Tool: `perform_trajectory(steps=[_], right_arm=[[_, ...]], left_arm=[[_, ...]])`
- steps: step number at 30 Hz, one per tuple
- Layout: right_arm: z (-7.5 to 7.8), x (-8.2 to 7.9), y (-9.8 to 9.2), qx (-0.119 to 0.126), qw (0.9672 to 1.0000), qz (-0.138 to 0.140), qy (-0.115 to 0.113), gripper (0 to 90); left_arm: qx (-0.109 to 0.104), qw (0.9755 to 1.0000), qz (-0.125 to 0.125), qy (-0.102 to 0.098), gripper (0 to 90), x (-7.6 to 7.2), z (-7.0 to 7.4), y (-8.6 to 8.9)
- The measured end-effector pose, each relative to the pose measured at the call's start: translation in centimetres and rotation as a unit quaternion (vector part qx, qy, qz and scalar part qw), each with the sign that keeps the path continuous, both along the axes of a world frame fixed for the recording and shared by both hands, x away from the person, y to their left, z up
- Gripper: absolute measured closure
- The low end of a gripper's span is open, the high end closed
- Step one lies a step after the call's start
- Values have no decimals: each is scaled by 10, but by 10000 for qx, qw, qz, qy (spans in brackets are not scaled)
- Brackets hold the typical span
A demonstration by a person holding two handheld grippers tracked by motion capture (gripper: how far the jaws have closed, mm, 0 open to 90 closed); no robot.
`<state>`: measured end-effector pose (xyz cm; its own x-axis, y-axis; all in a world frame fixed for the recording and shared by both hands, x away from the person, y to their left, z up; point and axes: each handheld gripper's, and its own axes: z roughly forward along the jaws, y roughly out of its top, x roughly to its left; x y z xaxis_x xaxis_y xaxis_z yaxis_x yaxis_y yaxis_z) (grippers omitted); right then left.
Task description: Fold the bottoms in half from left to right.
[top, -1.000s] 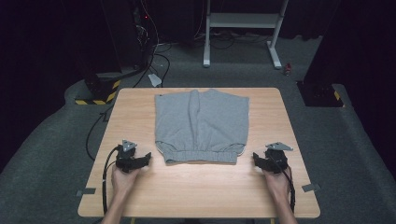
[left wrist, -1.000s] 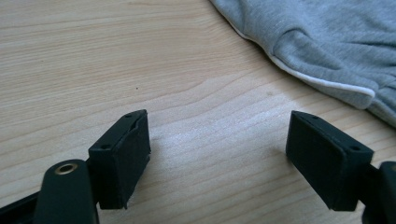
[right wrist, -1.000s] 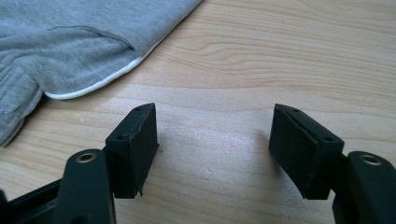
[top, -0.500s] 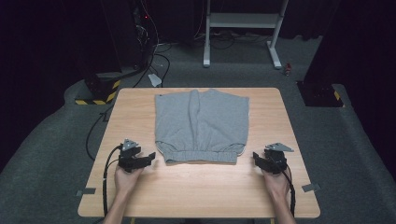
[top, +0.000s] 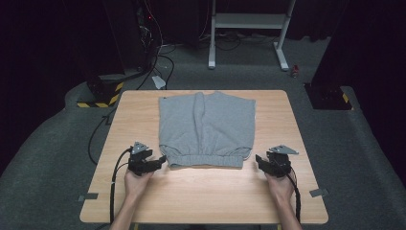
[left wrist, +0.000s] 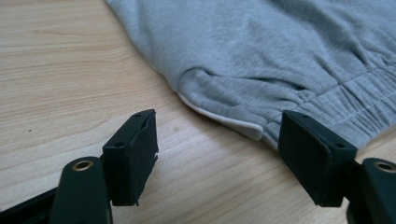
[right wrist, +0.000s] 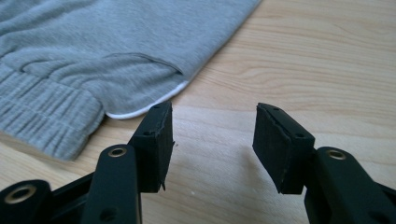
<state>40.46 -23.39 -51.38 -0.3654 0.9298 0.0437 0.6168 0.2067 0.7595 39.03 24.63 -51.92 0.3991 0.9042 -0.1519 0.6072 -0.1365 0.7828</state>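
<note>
Grey shorts (top: 206,127) lie flat on the wooden table (top: 201,196), long axis running front to back, elastic waistband toward the person. The left gripper (top: 160,160) and the right gripper (top: 258,160), both with jaws spread and empty, rest just beside the waistband corners.

1. Both forearms enter from the bottom edge of the high view, one hand on each gripper.
2. The left gripper (top: 160,160) sits low over the desk (top: 201,191), jaws spread wide with nothing between them.
3. The right gripper (top: 259,160) mirrors it on the opposite side, jaws likewise apart and empty.
4. The jaws of each gripper point inward, toward the other gripper.
</note>
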Motion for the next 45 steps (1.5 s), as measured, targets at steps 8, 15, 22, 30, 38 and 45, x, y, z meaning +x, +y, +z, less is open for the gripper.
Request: perform_trajectory(steps=[8,15,22,30,38,45], right_arm=[[4,2,12,67,9997,202,-80,513],[9,4,26,131,9986,470,-188,567],[7,10,45,42,9981,593,-133,556],[9,19,63,-12,9971,735,-173,567],[-2,29,74,-68,9972,751,32,565],[-7,27,75,-225,9968,771,39,557]], left_arm=[[124,9996,-193,-135,360,2,7,-13],[102,9992,-364,-152,375,7,9,-28],[241,9981,-544,-165,373,14,10,-49],[260,9982,-521,-122,376,21,1,-62],[424,9981,-445,-66,372,25,-5,-67],[465,9981,-393,-1,356,25,-6,-67]])
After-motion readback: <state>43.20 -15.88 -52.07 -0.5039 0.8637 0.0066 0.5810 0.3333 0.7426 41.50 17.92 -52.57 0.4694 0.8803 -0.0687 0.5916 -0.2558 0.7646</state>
